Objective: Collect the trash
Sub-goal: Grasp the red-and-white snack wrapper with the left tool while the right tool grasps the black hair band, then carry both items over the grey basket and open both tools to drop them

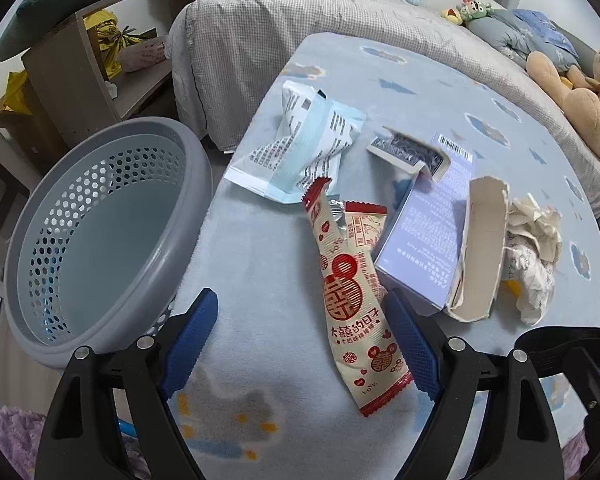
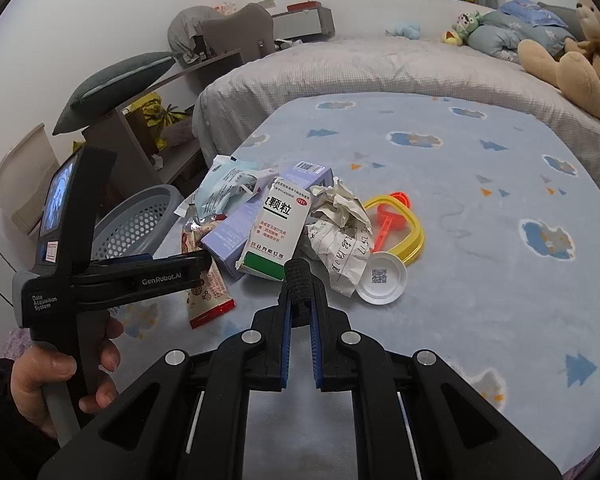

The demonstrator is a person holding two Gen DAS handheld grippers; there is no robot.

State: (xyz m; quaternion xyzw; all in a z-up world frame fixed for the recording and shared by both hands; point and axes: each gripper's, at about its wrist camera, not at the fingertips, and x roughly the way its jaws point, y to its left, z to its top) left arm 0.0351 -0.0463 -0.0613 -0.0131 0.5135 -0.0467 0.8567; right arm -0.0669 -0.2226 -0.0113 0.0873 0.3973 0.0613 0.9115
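Note:
A pile of trash lies on the light blue rug [image 1: 260, 264]. My left gripper [image 1: 300, 344] is open, its blue fingers either side of a red and cream snack wrapper [image 1: 350, 300]. Beyond it lie a white and teal pouch [image 1: 300, 148], a lilac box [image 1: 424, 232], a torn carton [image 1: 484, 248] and crumpled paper [image 1: 534, 256]. My right gripper [image 2: 299, 280] is shut on a small black ribbed object [image 2: 298, 276], just in front of the medicine box [image 2: 278, 228]. The grey perforated basket [image 1: 100, 232] stands left of the rug; it also shows in the right wrist view [image 2: 140, 220].
A white lid [image 2: 382, 278], a yellow frame [image 2: 410, 224] and an orange plastic piece [image 2: 392, 216] lie right of the crumpled paper [image 2: 342, 236]. A bed [image 2: 380, 68] with plush toys stands behind the rug. A shelf unit [image 1: 100, 68] stands at the left.

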